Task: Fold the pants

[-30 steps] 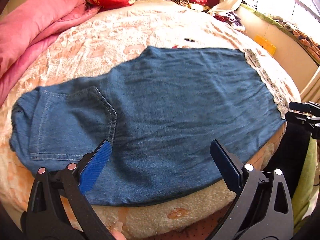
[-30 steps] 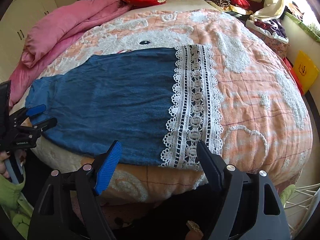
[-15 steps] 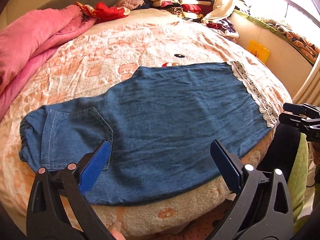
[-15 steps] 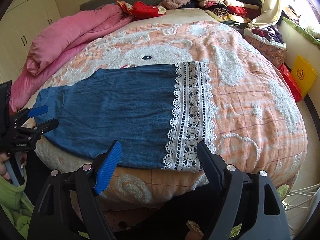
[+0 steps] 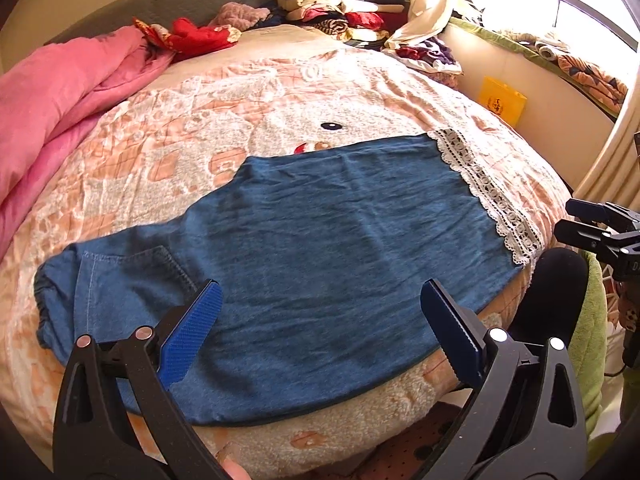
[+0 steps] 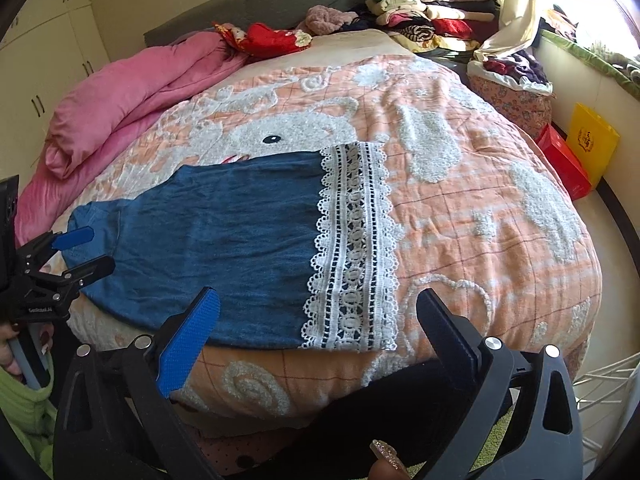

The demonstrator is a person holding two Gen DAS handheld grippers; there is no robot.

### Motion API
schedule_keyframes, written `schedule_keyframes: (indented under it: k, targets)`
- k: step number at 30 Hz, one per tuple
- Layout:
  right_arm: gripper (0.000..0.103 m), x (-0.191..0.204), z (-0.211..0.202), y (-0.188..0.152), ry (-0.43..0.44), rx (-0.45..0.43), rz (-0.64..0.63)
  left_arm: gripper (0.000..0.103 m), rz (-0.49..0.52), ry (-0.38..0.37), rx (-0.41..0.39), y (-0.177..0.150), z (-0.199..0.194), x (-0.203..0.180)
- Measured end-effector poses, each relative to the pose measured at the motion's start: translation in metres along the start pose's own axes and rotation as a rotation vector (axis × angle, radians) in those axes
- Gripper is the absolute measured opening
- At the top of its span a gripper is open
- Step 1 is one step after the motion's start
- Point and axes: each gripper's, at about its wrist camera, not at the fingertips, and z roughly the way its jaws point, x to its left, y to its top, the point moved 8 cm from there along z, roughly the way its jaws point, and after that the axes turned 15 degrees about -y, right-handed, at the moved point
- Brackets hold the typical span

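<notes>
Blue denim pants (image 5: 320, 248) lie flat near the front edge of the bed, waistband and back pocket at the left, white lace hem (image 5: 486, 196) at the right. In the right wrist view the pants (image 6: 224, 240) and lace hem (image 6: 352, 248) show too. My left gripper (image 5: 320, 308) is open and empty, raised over the pants' near edge. My right gripper (image 6: 316, 320) is open and empty, above the lace end at the bed's front edge. Each gripper shows in the other's view: the right (image 5: 592, 224), the left (image 6: 76, 252).
The bed carries a peach rabbit-pattern blanket (image 6: 460, 208). A pink quilt (image 5: 52, 96) lies at the left. Stacked folded clothes (image 6: 424, 12) and a red garment (image 6: 272, 38) sit at the head. A yellow bag (image 6: 592, 140) and red box stand on the floor at right.
Both grippers have drawn back and up from the pants, so more of the bed shows. Both stay open and empty. The pants have not moved.
</notes>
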Motion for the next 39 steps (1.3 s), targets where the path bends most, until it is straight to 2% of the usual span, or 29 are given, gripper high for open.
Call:
schedule_keyframes:
  k: [16, 24, 31, 39]
  targets:
    - [0.098, -0.025, 0.006, -0.006, -0.019, 0.013, 0.067, 0.093, 0.088, -0.031, 0.023, 0.035, 0.029, -0.03]
    - [0.098, -0.028, 0.016, -0.016, 0.006, 0.049, 0.087, 0.093, 0.148, -0.041, 0.051, 0.064, 0.062, -0.041]
    - [0.098, -0.027, 0.031, -0.022, 0.028, 0.087, 0.106, 0.093, 0.186, -0.08, 0.094, 0.093, 0.096, -0.051]
    - [0.098, -0.015, 0.041, -0.023, 0.058, 0.105, 0.101, 0.093, 0.184, -0.136, 0.142, 0.118, 0.138, -0.051]
